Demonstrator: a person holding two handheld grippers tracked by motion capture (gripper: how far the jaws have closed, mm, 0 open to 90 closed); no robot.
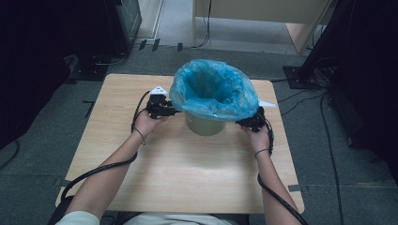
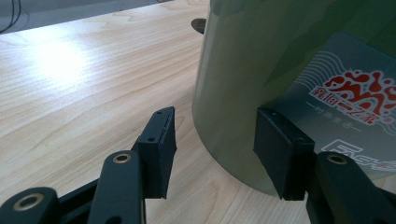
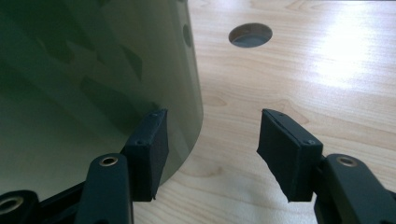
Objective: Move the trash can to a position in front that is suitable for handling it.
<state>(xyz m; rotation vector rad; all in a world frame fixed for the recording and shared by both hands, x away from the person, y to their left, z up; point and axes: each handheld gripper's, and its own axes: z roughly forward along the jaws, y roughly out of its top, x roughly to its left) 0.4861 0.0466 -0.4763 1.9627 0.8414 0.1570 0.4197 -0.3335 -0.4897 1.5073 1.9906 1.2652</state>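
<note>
A pale green bin (image 1: pixel 204 124) stands on the wooden table (image 1: pixel 187 164), lined with a blue plastic bag (image 1: pixel 213 89) whose rim folds out over the top. My left gripper (image 1: pixel 165 108) sits at the bin's left side and my right gripper (image 1: pixel 248 123) at its right side. In the left gripper view the gripper (image 2: pixel 215 154) is open, its right pad (image 2: pixel 278 151) close against the bin wall (image 2: pixel 280 60) by a printed label (image 2: pixel 355 107). In the right gripper view the gripper (image 3: pixel 212 154) is open too, its left pad (image 3: pixel 152 149) beside the bin wall (image 3: pixel 93 79).
A round cable hole (image 3: pixel 250 35) is cut into the tabletop beyond the right gripper. Cables trail from both grippers back along the person's forearms. Grey floor, a pale desk (image 1: pixel 263 14) and dark stands with cables surround the table.
</note>
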